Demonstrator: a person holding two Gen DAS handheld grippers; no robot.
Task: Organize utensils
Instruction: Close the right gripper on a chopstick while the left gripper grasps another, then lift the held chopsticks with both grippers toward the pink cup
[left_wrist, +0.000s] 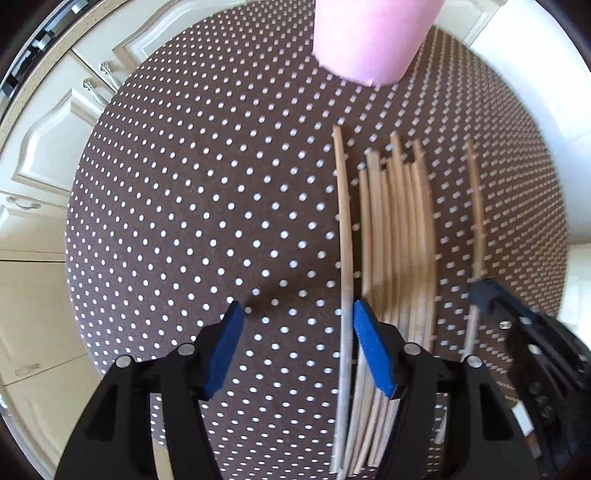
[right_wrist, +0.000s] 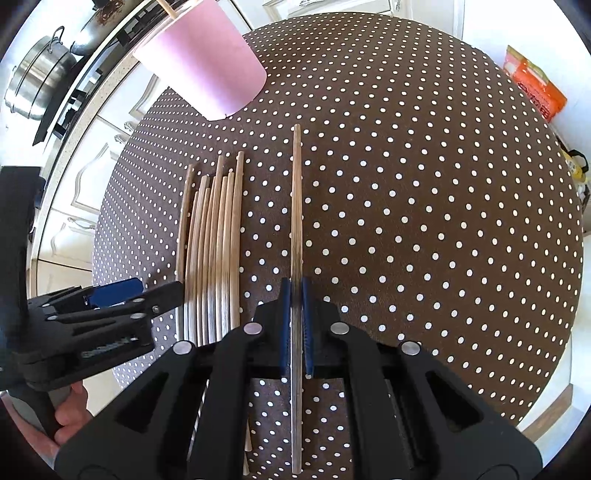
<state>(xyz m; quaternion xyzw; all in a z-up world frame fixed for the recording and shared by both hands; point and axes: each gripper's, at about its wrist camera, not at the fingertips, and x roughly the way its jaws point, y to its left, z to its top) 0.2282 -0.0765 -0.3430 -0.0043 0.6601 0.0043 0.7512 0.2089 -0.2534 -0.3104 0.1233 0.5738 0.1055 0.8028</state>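
Your right gripper is clamping one chopstick, its length running toward the pink cup. Your left gripper is hanging released over the bundle, straddling its outermost stick.

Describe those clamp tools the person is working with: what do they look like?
Both the left gripper and the right gripper are matte black plastic scissor-like linkages joined by round silver pins, with ribbed blue pads lining the jaws. Pale lettering marks the left one's side. No sleeve shows.

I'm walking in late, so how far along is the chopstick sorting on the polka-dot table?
Done: one stick pokes from the pink plastic cup. In hand: the right hand-held gripper is shut on a single wooden chopstick; the left hand-held gripper is open, one stick between its pads. Left: the bundle of wooden chopsticks on the brown polka-dot tablecloth.
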